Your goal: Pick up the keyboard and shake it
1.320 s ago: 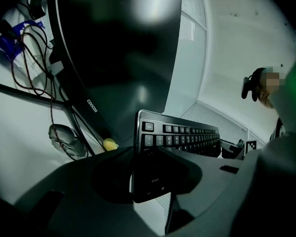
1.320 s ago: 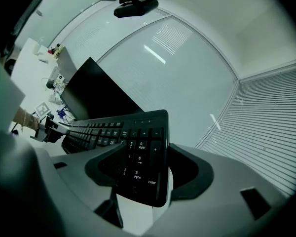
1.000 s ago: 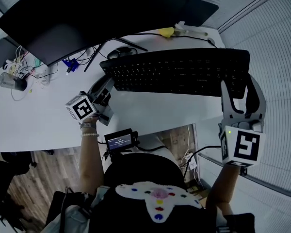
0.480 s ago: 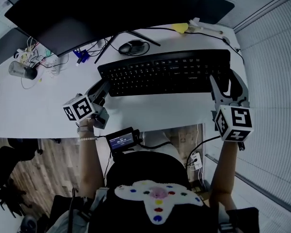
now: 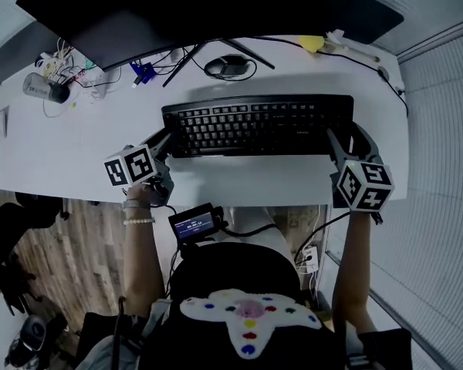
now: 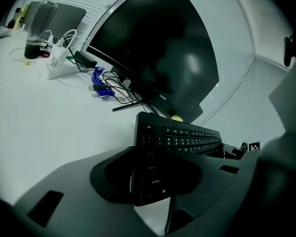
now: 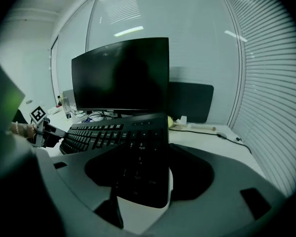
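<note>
A black keyboard (image 5: 258,126) lies level over the white desk (image 5: 77,160), held at both ends. My left gripper (image 5: 164,143) is shut on its left end, which fills the space between the jaws in the left gripper view, where the keyboard (image 6: 187,137) runs away to the right from the left gripper (image 6: 153,176). My right gripper (image 5: 342,141) is shut on the right end; in the right gripper view the number pad of the keyboard (image 7: 133,132) sits between the jaws of the right gripper (image 7: 142,174). Whether the keyboard touches the desk I cannot tell.
A large dark monitor (image 5: 185,6) stands behind the keyboard with a mouse (image 5: 224,66) at its foot. Cables and a blue plug (image 5: 143,74) lie at the back left near a cylinder (image 5: 46,89). A yellow object (image 5: 312,43) lies back right. Window blinds (image 5: 440,129) run along the right.
The keyboard, held in both grippers, has come down from a raised, tilted pose near the camera to level and low over the desk. Both grippers moved with it.
</note>
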`<state>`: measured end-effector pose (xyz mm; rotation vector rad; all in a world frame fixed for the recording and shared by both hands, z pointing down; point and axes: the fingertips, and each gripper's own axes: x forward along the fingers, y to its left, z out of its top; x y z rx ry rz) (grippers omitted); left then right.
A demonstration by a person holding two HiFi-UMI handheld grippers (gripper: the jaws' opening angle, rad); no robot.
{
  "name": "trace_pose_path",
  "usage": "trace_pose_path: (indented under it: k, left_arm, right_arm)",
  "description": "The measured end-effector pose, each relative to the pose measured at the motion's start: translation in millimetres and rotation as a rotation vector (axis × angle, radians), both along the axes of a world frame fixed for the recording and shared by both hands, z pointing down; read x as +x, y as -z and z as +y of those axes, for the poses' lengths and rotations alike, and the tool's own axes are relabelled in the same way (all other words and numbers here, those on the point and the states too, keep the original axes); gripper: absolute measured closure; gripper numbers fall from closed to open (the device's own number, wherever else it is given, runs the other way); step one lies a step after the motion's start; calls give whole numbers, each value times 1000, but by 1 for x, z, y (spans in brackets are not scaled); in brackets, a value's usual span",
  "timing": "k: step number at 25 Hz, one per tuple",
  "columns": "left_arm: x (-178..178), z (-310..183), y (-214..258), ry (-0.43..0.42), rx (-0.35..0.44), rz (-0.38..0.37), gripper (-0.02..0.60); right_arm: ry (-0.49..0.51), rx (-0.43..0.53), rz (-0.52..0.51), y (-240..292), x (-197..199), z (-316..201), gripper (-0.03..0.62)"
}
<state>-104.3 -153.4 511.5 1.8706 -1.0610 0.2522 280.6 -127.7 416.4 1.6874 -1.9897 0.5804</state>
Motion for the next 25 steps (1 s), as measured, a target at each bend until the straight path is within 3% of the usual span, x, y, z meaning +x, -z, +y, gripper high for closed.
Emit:
trace_pose_path:
  k: [8,25]
  left_arm:
    - [-9,-2,-22,18,-57,-105,437]
    - [-5,-14,-45,31,-128,-224,436]
  right_arm:
    - [3,-116,-108,-61,0,-11,313]
    - [-53,-286,-227,-132,9,-14,312]
